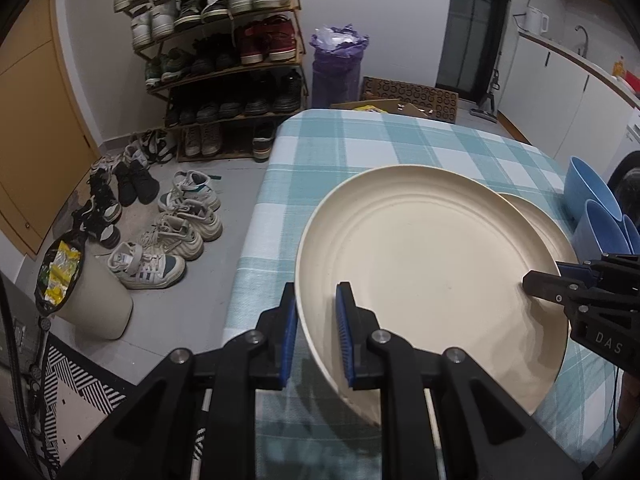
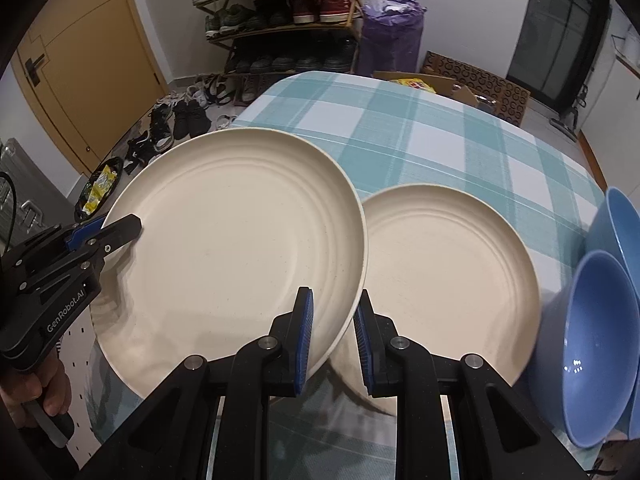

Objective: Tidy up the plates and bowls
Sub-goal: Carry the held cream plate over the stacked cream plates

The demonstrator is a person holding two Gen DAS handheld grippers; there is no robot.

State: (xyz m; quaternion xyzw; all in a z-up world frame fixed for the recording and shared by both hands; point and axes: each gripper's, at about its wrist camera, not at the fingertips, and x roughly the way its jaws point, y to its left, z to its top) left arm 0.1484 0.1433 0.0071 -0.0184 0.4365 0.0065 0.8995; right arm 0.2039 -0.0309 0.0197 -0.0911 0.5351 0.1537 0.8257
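Item: large cream plate (image 2: 236, 236), carried in both my grippers above the worktop (image 2: 420, 128).

My left gripper (image 1: 318, 332) has its fingers clamped on the plate's left rim; my right gripper (image 2: 334, 340) has its fingers clamped on the opposite rim, so the plate spans between my hands, tilted. Second cream plate (image 2: 444, 272) lies flat on the checked cloth toward the worktop's right edge, directly beside and partly under the held plate's right rim. My right hand is the nearer one. Blue bowls (image 2: 596, 344) stand at the right edge. Likely next: stack onto the second plate.
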